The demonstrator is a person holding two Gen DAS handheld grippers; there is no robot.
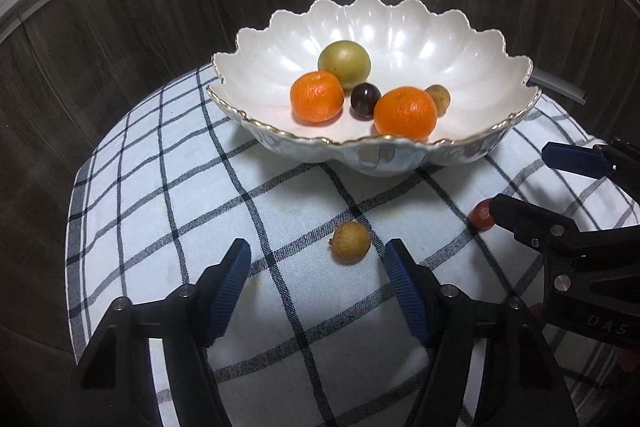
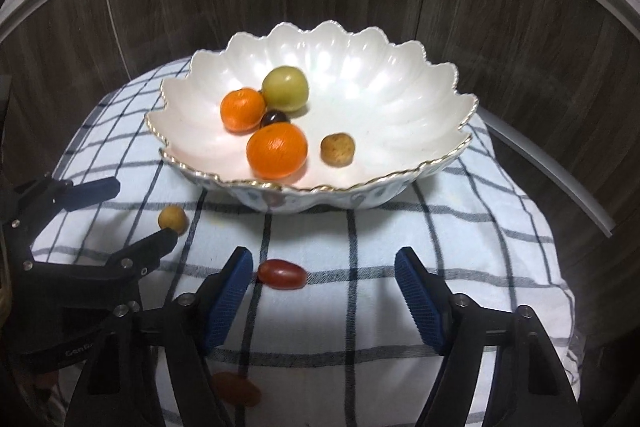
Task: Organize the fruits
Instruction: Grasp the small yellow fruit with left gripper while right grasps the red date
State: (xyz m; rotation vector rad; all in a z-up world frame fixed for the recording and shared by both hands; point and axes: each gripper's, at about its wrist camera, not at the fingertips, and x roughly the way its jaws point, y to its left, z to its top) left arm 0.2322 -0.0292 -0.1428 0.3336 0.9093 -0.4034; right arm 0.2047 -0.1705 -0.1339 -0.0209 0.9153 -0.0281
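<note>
A white scalloped bowl (image 1: 472, 59) (image 2: 380, 75) with a gold rim stands on the checked cloth. It holds two mandarins (image 1: 317, 96) (image 2: 277, 151), a green fruit (image 1: 345, 63) (image 2: 285, 89), a dark round fruit (image 1: 365, 100) and a small brown fruit (image 2: 338, 149). In front of the bowl a second brown fruit (image 1: 351, 242) (image 2: 173, 219) lies between the fingers of my open left gripper (image 1: 318, 251) (image 2: 145, 209), nearer the right pad. A red oval fruit (image 2: 282, 274) (image 1: 480, 215) lies between the fingers of my open right gripper (image 2: 323, 259) (image 1: 520, 177), close to the left pad.
The blue-and-white checked cloth (image 1: 160, 187) (image 2: 480, 247) covers a rounded raised surface that falls away at both sides. Dark wood panels (image 1: 120, 7) and a white rail stand behind. Another reddish fruit (image 2: 236, 389) lies on the cloth under my right gripper's left finger.
</note>
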